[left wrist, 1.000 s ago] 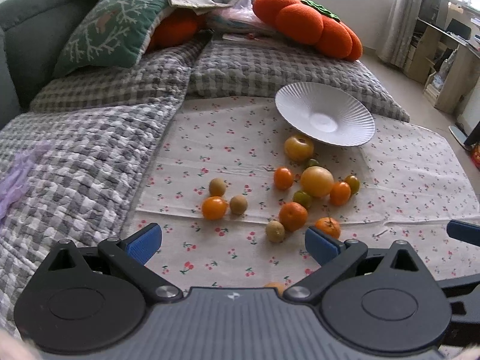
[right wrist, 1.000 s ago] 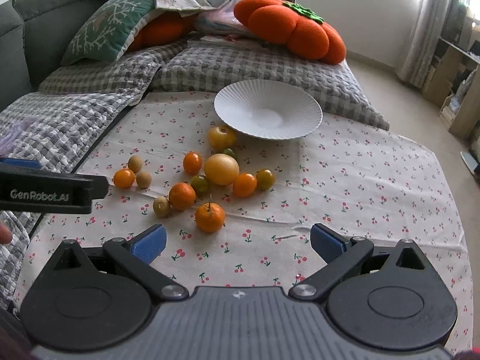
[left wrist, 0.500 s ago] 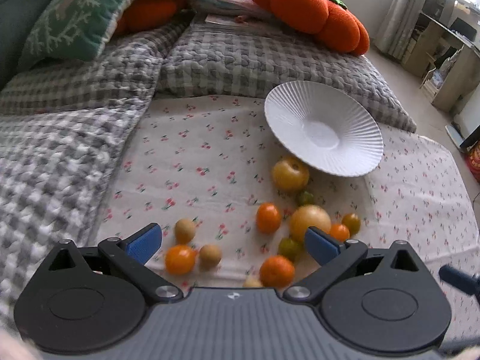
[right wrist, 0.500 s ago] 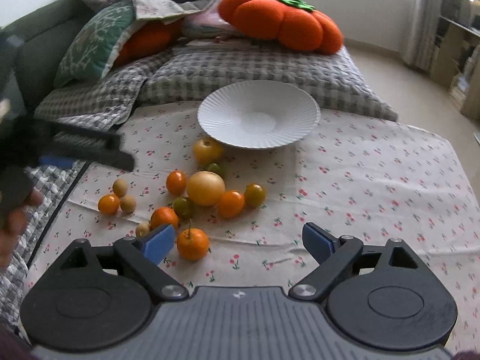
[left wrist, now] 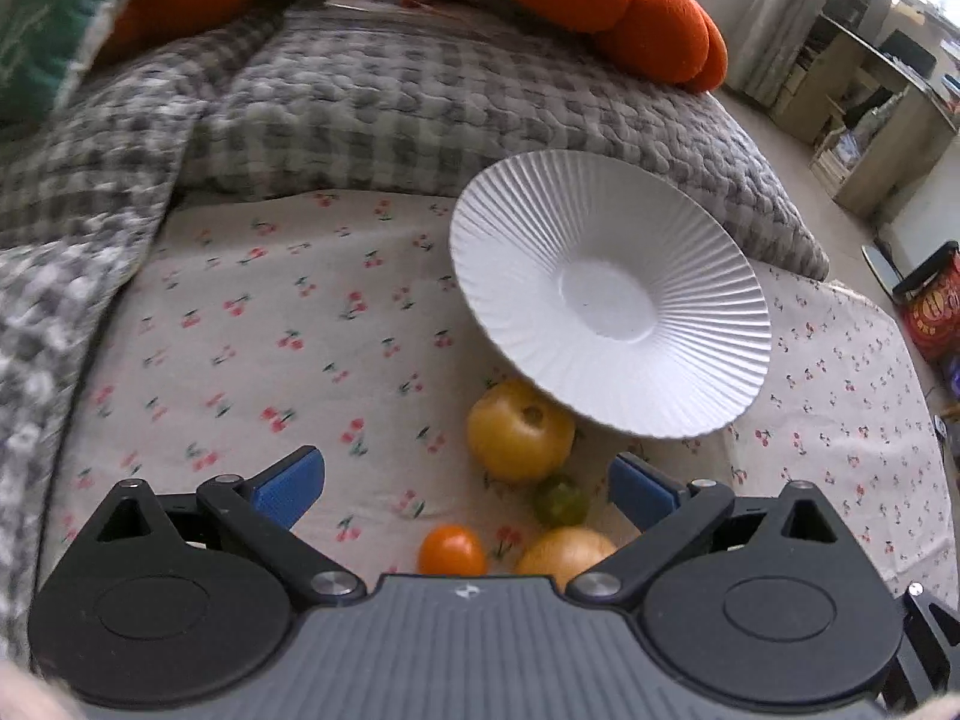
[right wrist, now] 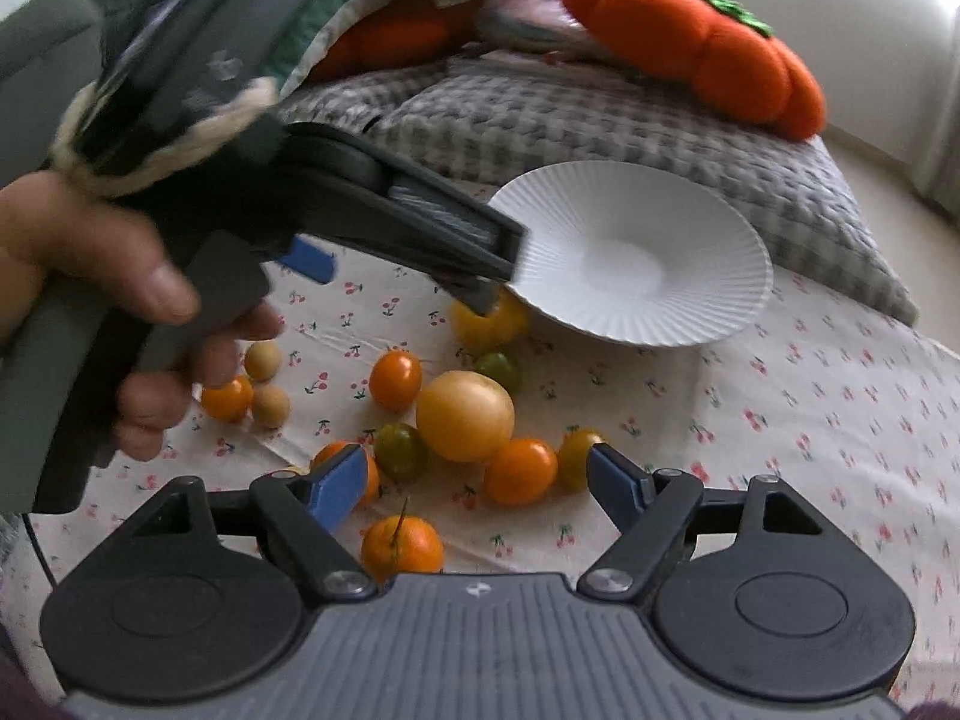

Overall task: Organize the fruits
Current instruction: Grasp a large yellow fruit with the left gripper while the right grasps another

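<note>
Now reaching for fruit, with nothing picked up.

Nearest, left hand-held gripper point(left wrist: 465, 492) spread wide and holding nothing, above a small glossy orange fruit point(left wrist: 451, 551); right hand-held gripper point(right wrist: 474, 480) likewise wide and bare, over the scattered round fruits point(right wrist: 465, 417). Just ahead of the left one, a smooth yellow fruit point(left wrist: 519, 429) touching the white ribbed plate point(left wrist: 606, 294) on cherry-print cloth point(left wrist: 270, 330). Probably next: closing gently on one fruit, then across to the plate. Beyond, a plush pumpkin cushion point(right wrist: 690, 48).
</note>
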The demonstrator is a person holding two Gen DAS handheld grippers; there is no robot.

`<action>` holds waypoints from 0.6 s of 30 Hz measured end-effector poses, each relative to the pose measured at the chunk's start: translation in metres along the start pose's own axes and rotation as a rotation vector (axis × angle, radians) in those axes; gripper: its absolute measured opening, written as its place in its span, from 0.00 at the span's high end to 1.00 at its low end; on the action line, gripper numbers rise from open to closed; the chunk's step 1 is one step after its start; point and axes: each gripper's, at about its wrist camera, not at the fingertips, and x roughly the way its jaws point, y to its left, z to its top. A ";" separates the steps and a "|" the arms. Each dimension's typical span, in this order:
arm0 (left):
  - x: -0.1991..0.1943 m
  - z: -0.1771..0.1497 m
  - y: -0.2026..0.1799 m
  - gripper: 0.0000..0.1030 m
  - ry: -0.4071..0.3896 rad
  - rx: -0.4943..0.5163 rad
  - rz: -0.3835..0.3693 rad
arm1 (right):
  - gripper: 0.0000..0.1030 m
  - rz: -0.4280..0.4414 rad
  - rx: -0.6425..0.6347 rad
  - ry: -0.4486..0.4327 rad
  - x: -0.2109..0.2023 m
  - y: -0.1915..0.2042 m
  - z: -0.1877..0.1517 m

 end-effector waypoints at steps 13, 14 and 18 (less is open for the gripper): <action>0.042 0.005 -0.003 0.20 0.025 0.049 -0.058 | 0.44 0.053 -0.062 0.012 0.037 0.001 0.006; 0.043 0.005 -0.002 0.20 0.027 0.045 -0.063 | 0.45 0.047 -0.072 0.012 0.038 0.003 0.005; 0.047 0.007 -0.001 0.28 0.036 0.031 -0.086 | 0.47 0.046 -0.072 0.017 0.042 0.004 0.005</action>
